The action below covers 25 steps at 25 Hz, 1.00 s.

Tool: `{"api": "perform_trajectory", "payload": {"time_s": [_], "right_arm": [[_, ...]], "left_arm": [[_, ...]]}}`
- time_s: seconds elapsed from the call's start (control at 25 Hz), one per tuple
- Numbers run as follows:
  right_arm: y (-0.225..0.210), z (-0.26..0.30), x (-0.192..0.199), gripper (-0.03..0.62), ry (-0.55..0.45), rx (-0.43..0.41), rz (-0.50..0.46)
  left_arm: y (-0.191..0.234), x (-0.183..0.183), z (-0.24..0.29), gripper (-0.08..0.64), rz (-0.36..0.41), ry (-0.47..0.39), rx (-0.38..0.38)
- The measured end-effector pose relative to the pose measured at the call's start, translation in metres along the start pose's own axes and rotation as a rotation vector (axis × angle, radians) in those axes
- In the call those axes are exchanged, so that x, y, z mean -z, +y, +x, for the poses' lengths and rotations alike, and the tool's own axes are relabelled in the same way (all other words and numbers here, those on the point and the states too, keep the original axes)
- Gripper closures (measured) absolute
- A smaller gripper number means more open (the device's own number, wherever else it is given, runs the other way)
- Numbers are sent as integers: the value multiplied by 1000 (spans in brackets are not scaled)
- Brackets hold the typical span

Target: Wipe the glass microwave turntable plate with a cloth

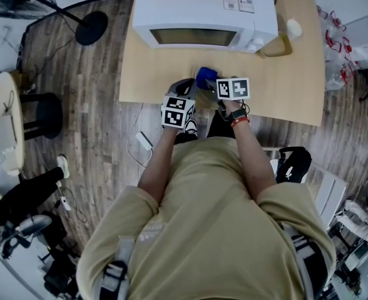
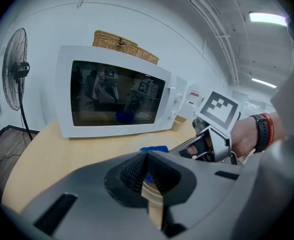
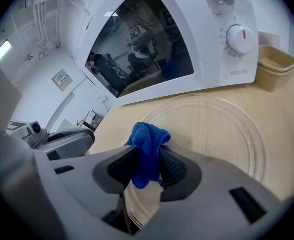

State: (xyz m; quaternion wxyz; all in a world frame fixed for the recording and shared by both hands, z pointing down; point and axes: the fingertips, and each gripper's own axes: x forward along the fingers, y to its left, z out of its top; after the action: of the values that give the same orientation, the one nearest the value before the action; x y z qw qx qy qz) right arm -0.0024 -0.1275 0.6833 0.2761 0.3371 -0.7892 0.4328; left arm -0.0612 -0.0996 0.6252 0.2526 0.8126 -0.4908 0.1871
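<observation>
**Left gripper (image 2: pixel 147 170) bracing the plate, right gripper (image 3: pixel 148 166) carrying the cloth.**
The left gripper's jaws are clamping together on what appears to be the near rim of the clear round glass turntable plate (image 3: pixel 214 134), probably pinning it so it is not sliding under the rubbing. The plate is sitting near the front edge of the light wooden table (image 1: pixel 284 86), in front of the white microwave oven (image 1: pixel 203 11). I cannot tell whether it is resting flat or lifted slightly. The right gripper is clenching the bunched blue cloth (image 3: pixel 147 144), whose wad is sticking out past the jaws, so fabric rather than plastic is meeting the glass. The wad is hovering at the plate's left portion; contact is uncertain.
</observation>
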Motion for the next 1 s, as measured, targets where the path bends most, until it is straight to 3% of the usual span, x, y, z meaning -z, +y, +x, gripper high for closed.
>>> {"api": "perform_trajectory", "payload": {"time_s": [1.0], "right_arm": [[-58,-49,10,453,-50,74,80]], "left_arm": [[-52,-9,33,541,45,15,94]]}}
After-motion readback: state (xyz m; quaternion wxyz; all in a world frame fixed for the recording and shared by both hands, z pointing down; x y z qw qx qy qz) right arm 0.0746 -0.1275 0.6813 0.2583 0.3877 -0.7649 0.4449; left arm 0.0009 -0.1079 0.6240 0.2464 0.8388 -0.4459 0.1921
